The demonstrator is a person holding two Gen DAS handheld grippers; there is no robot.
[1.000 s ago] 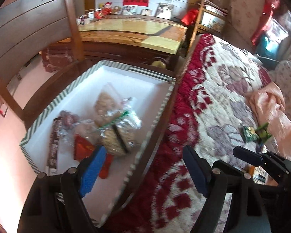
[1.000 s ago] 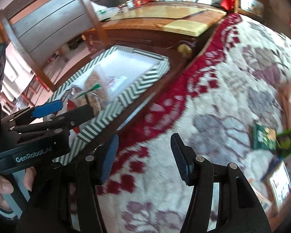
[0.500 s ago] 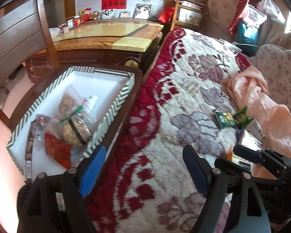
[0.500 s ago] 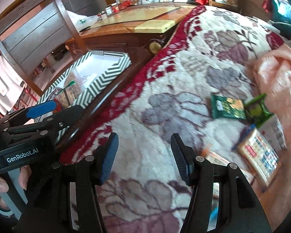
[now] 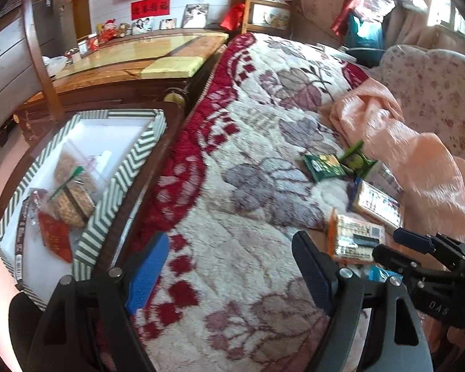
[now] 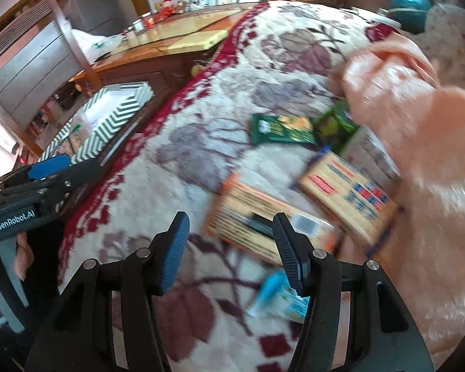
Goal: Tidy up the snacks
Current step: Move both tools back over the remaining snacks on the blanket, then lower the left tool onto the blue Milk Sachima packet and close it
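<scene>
While right tool (image 6: 231,248) gapes | orange snack pack (image 6: 263,226) just beyond, untouched

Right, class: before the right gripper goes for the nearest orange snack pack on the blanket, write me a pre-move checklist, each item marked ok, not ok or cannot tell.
1. Right gripper open and empty: ok.
2. Left gripper open and empty: ok.
3. Orange snack pack uncovered, lying flat on the blanket: ok.
4. Pack lined up between the fingers: not ok, it lies ahead and off to the right.
5. Striped box has bare floor for more snacks: ok.
6. Pack free of the second orange pack beside it: cannot tell, the picture is blurred there.
</scene>
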